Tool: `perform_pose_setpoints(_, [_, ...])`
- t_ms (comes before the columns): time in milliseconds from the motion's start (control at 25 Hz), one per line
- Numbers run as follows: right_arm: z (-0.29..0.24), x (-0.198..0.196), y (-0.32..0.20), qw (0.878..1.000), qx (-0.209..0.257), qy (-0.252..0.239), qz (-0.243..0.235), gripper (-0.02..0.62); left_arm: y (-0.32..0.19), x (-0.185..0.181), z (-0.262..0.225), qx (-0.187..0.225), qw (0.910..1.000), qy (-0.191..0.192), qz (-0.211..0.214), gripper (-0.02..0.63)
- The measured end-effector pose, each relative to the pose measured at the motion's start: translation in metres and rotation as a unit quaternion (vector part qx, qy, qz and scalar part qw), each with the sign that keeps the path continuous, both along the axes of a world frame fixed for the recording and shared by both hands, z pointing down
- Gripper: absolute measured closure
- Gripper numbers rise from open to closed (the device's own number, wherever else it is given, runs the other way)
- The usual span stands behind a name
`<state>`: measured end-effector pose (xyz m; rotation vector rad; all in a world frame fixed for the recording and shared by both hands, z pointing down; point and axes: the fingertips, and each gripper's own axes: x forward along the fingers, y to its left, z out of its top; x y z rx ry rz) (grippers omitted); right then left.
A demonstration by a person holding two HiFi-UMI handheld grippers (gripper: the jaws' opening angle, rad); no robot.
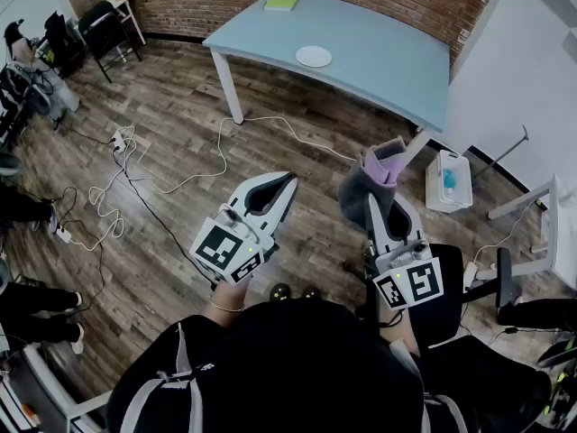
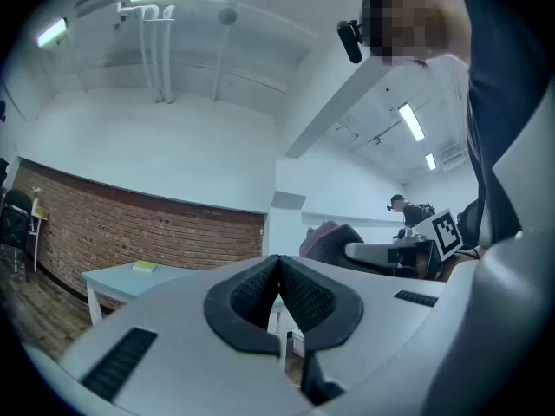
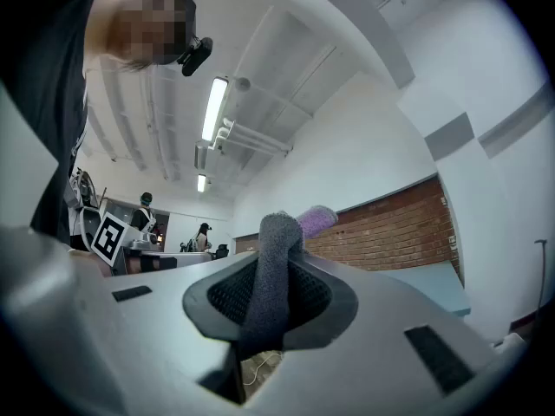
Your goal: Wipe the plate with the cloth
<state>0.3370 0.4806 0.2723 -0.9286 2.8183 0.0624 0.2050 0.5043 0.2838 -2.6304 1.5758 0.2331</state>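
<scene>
The right gripper (image 3: 274,295) is clamped on a grey and purple cloth (image 3: 276,254), which stands up from between its pads in a thick fold. The left gripper (image 2: 279,276) has its jaws pressed together on nothing. Both are held up in front of the person and point roughly toward the light blue table (image 1: 388,61). The white plate (image 1: 314,56) lies flat on that table, well apart from both grippers. The step in hand looks like carrying the cloth over to the plate. That calls for a firm pinch, with enough loose cloth beyond the tips to lie flat on the plate. The empty left gripper could steady the rim, since a light plate may slide under the wipe. The plate sits fairly near the table's front edge, so strokes are probably safer aimed inward. The floor between is mostly open, but white cables (image 1: 180,180) trail over the wood near the table leg (image 1: 231,88), and a white bin (image 1: 448,180) stands to the right.
</scene>
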Motion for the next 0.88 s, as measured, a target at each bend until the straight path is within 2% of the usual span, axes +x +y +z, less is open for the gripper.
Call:
perform_pose_setpoints(720, [0.0023, 0.0006, -0.0038, 1.000, -0.001, 0.002, -0.001, 0.529, -0.0038, 0.0004, 0.0005, -0.002, 1.0000, -0.001, 0.002, 0.598])
perform_pose_setpoints(880, [0.0014, 0.0024, -0.0071, 1.000, -0.001, -0.011, -0.003, 0.529, -0.0067, 0.0013, 0.0031, -0.005, 1.0000, -0.003, 0.001, 0.598])
